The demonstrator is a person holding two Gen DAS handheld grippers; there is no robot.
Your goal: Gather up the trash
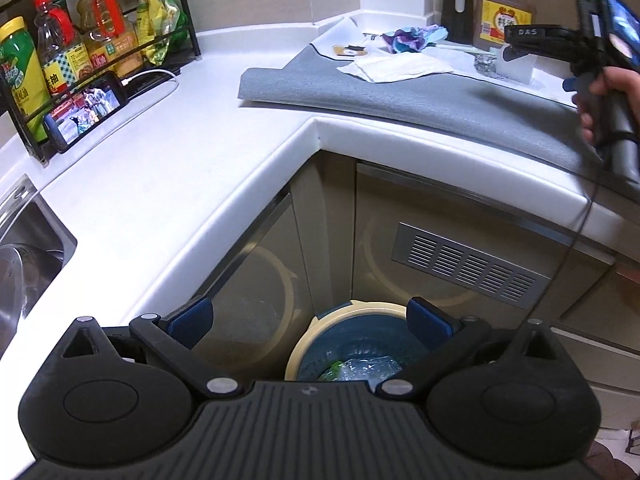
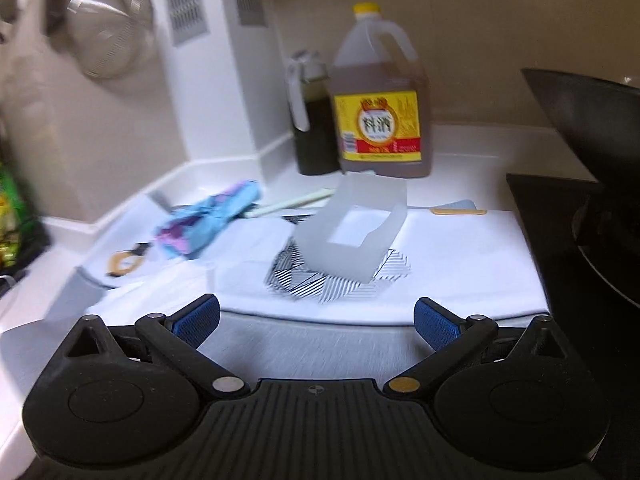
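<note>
A cream-rimmed trash bin (image 1: pixel 304 344) with a blue liner stands on the floor in the cabinet corner, holding clear plastic and something green. My left gripper (image 1: pixel 310 314) hangs open and empty above it. On the grey mat (image 1: pixel 420 96) lie a white paper towel (image 1: pixel 394 68) (image 2: pixel 248 276), a crumpled blue-purple wrapper (image 1: pixel 412 38) (image 2: pixel 208 220) and a translucent plastic box (image 1: pixel 518 68) (image 2: pixel 348 236) on a black-and-white patterned sheet (image 2: pixel 340 284). My right gripper (image 2: pixel 316 314) (image 1: pixel 516 42), held by a hand (image 1: pixel 616 84), is open and empty, short of the box.
A wire rack (image 1: pixel 176 12) of sauce bottles and a phone (image 1: pixel 86 110) playing video stand at the back left, with a sink (image 1: pixel 24 264) at the left edge. A brown jug (image 2: pixel 380 96) and a dark bottle (image 2: pixel 310 120) stand behind the box. A wok (image 2: pixel 592 128) and stove sit on the right.
</note>
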